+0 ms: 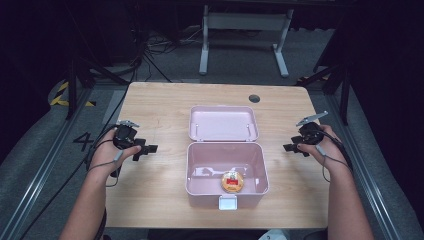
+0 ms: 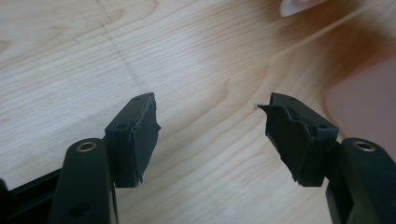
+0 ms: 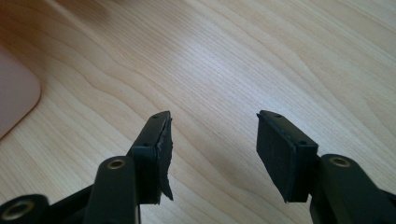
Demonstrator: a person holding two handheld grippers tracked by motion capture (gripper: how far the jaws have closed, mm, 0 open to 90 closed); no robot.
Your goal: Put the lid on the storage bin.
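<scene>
At the left side of the light wooden table (image 1: 150, 200), the person's left hand (image 1: 107, 155) wraps around the left gripper (image 1: 145, 149), the forearm rising from the bottom edge and angling slightly inward, with the black jaws pointing right toward the middle of the table. In the left gripper view those jaws stand well apart over bare wood grain, nothing between them; their dark rubber pads (image 2: 142, 140) look worn, with ragged, chipped edges, and a blurred pink shape lies at the right border. A black cable trails from the gripper back along the wrist. In the centre sits an open pink plastic box (image 1: 196, 172), rectangular with rounded corners and smooth glossy walls, a small white latch (image 1: 228, 202) on its near side. Its lid (image 1: 223, 123) is hinged back flat on the table behind it, inner face up. Inside the box, toward the near right, lies a round orange-gold disc with a red patch (image 1: 232, 181); what it is cannot be told. At the right, the right hand (image 1: 325, 145) grips the right gripper (image 1: 290, 148), the forearm slanting inward from the lower right and the jaws pointing left toward the box. In the right gripper view the jaws are likewise spread wide above empty wood, one pad (image 3: 163, 149) torn along its edge, the other flat and square.
</scene>
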